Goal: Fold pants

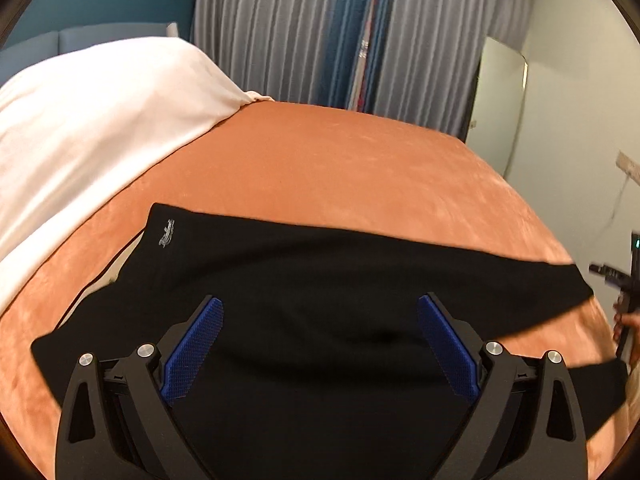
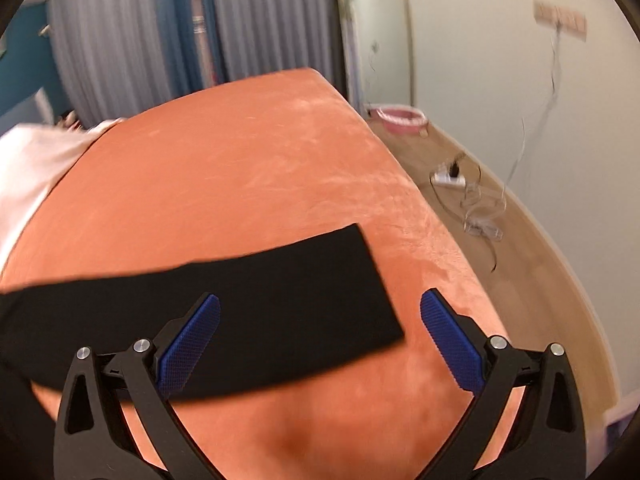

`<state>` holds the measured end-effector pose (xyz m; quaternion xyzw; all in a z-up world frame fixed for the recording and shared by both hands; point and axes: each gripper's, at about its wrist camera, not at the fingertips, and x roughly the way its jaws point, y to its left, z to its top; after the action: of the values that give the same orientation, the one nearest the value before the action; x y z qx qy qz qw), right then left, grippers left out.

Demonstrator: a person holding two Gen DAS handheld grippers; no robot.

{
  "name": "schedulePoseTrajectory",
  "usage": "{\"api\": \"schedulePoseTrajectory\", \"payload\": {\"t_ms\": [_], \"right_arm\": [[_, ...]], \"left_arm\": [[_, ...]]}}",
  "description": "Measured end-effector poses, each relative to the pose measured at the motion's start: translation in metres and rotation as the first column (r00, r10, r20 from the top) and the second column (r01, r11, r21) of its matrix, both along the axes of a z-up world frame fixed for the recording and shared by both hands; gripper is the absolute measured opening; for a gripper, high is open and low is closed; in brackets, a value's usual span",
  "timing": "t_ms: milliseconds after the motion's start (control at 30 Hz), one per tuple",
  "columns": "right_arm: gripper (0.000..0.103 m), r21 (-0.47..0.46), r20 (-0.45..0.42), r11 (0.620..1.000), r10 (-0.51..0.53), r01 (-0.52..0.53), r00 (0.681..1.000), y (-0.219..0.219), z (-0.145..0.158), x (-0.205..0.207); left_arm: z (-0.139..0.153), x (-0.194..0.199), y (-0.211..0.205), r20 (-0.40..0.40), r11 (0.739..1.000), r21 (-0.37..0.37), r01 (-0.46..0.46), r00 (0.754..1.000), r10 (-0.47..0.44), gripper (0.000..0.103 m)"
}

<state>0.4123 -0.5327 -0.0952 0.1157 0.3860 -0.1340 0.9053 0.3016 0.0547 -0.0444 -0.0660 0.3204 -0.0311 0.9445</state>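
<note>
Black pants (image 1: pixel 304 280) lie spread across the orange bed cover (image 1: pixel 340 160), with a small white logo (image 1: pixel 167 233) near their far left corner. My left gripper (image 1: pixel 320 316) hovers over the wide upper part of the pants, open, with nothing between its blue pads (image 1: pixel 192 352). In the right wrist view one black leg (image 2: pixel 248 304) stretches from the left to a square cuff end (image 2: pixel 380 292). My right gripper (image 2: pixel 320 316) hangs open above that cuff end, its left pad over the cloth and its right pad (image 2: pixel 452 344) over bare cover.
A white blanket (image 1: pixel 88 120) covers the bed's far left. Grey and blue curtains (image 1: pixel 304 24) hang behind it. To the right of the bed lie a wooden floor (image 2: pixel 520 240), a power strip with cables (image 2: pixel 452 178) and a pink basin (image 2: pixel 400 118).
</note>
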Motion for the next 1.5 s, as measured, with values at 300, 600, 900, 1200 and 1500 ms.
{"api": "schedulePoseTrajectory", "payload": {"t_ms": [300,600,900,1200,1500], "right_arm": [[0.098,0.014,-0.066,1.000,0.023,-0.022,0.998,-0.019,-0.036,0.054],[0.098,-0.069,-0.195,0.995,0.053,-0.068,0.979,-0.006,-0.052,0.087],[0.059,-0.026,-0.157,0.993,0.109,-0.115,0.982,0.004,-0.056,0.086],[0.014,-0.034,-0.042,0.999,0.030,-0.031,0.999,0.013,-0.035,0.091],[0.072,0.026,-0.137,0.999,0.024,-0.020,0.990,0.003,-0.052,0.103]], "left_arm": [[-0.006,0.102,0.062,-0.089,0.985,0.156,-0.072,0.992,0.087,0.097],[-0.051,0.218,0.172,-0.238,0.927,0.246,-0.284,0.909,0.342,0.097],[-0.099,0.261,0.179,-0.378,0.958,0.225,-0.177,0.890,0.253,0.020],[-0.047,0.268,0.214,-0.158,0.928,0.127,-0.350,0.916,0.368,0.019],[-0.095,0.278,0.211,-0.348,0.923,0.230,-0.308,0.860,0.373,0.095]]}}
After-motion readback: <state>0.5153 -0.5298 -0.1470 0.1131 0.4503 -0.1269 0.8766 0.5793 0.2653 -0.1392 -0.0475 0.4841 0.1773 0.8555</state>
